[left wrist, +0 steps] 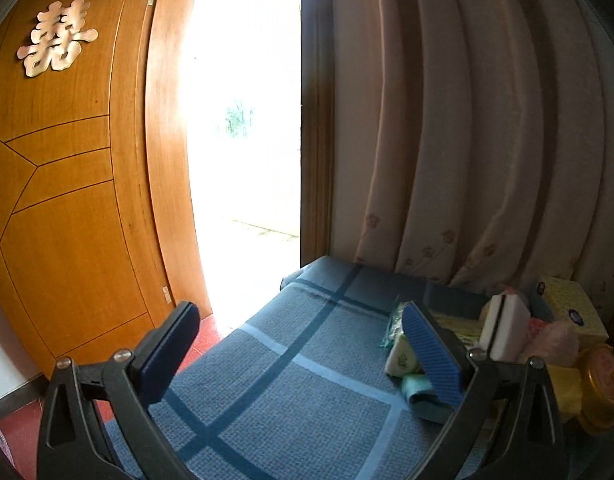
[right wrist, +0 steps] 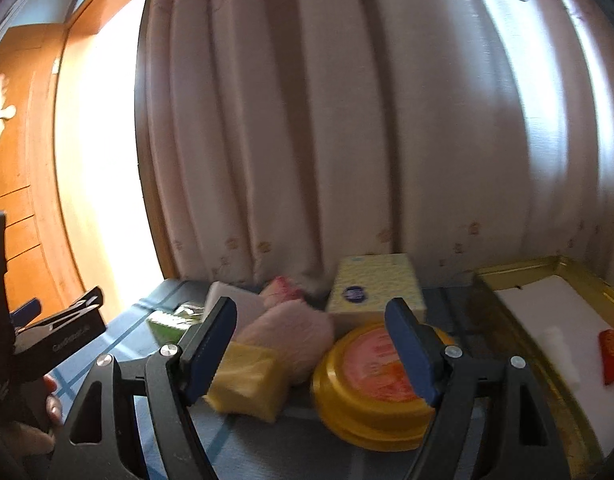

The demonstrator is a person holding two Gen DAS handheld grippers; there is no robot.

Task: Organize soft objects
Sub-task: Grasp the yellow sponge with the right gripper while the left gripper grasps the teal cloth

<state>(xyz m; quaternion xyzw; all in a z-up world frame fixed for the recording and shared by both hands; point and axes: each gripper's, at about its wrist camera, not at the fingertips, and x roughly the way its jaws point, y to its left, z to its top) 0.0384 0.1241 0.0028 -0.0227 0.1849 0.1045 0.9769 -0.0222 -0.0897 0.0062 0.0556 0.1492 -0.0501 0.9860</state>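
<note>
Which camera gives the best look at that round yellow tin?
The right wrist view: the round yellow tin sits central and whole, pink lid visible. The left wrist view catches only part of it at the right edge.

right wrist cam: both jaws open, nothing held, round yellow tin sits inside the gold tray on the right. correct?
Not quite. The right gripper is open and empty, but the round yellow tin sits on the blue checked cloth, to the left of the gold tray, not inside it. The right wrist view shows this; the tray holds only a white sheet and something red.
</note>
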